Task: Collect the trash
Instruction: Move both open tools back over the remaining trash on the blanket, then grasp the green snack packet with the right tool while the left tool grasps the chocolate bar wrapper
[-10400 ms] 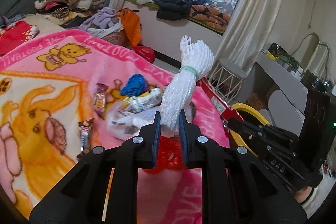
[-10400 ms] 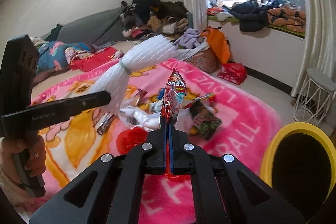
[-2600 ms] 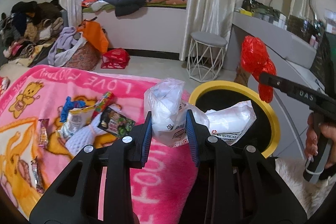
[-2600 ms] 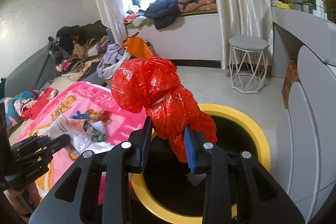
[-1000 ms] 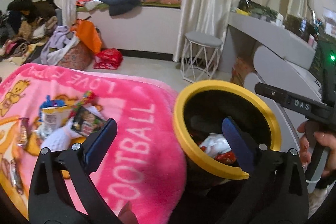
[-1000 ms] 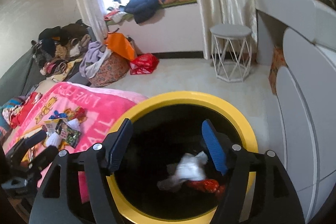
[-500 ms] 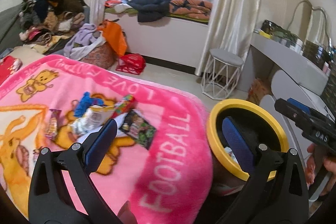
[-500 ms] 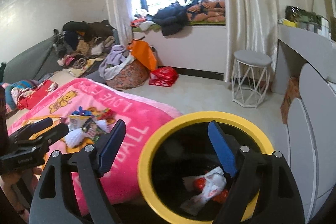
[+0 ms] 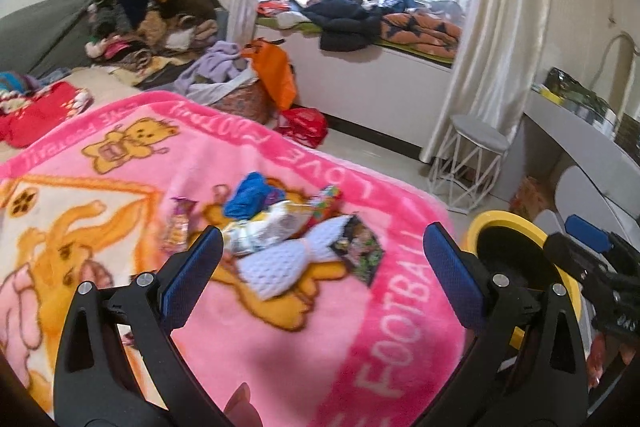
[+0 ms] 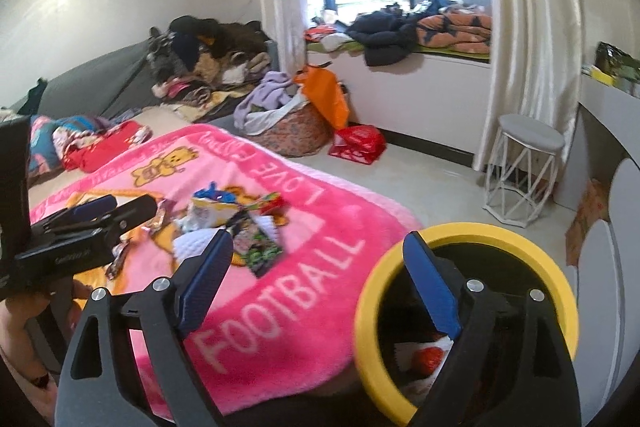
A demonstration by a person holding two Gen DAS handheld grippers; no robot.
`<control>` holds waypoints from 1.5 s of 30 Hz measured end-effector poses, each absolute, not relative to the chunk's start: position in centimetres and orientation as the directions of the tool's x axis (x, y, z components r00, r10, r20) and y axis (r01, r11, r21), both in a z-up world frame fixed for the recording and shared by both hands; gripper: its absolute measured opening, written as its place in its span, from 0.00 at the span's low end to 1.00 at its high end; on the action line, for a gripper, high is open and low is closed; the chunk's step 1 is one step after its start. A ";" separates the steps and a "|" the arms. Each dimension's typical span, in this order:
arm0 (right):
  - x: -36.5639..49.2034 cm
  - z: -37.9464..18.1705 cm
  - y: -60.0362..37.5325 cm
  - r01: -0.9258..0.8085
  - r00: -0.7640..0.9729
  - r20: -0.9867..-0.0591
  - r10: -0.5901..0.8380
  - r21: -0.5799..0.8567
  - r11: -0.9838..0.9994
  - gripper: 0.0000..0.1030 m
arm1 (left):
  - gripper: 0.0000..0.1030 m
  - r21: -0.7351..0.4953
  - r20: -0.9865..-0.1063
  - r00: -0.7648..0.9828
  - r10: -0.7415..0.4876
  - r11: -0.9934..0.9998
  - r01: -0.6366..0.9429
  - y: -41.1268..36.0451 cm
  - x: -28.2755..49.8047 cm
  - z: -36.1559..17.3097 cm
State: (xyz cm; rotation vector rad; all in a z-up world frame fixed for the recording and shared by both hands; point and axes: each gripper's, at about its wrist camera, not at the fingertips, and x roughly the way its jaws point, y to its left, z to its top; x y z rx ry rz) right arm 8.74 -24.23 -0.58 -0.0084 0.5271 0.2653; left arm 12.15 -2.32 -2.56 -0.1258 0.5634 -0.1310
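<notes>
Left wrist view: white foam net [image 9: 280, 265] lies on the blanket [image 9: 360, 327] just ahead of the empty, wide-open left gripper [image 9: 320, 263], long axis slanting toward the yellow bin [image 9: 486, 221]; the right gripper [image 10: 316, 267], empty, its jaws opening, hangs by that bin.

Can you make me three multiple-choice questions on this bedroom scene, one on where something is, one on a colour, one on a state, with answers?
1. Where does the leftover trash pile lie?
A. on the pink blanket
B. on the white stool
C. on the window ledge

2. What colour is the bin's rim?
A. blue
B. yellow
C. red

3. How is the left gripper?
A. shut on a wrapper
B. shut on nothing
C. open with nothing in it

Answers:
1 A, the wrappers and foam net sit on the pink blanket.
2 B, a yellow ring circles the black inside.
3 C, its blue pads stand wide apart with only blanket behind.
</notes>
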 end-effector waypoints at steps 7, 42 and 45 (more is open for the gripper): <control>9.7 -1.1 -20.3 -0.328 0.804 -0.518 0.290 0.020 0.944 0.82 | 0.90 -0.170 -0.539 0.837 -0.091 0.986 -0.002 1.4 12.2 -3.3; 21.0 -11.2 -12.6 -0.357 0.582 -0.783 0.219 -0.004 0.934 0.43 | 0.54 -0.187 -0.739 0.674 0.001 0.960 -0.207 10.1 12.9 -11.7; 21.5 -11.7 -12.9 -0.359 0.546 -0.801 0.248 0.044 0.932 0.22 | 0.42 -0.187 -0.745 0.667 -0.001 0.960 -0.208 10.0 12.8 -12.1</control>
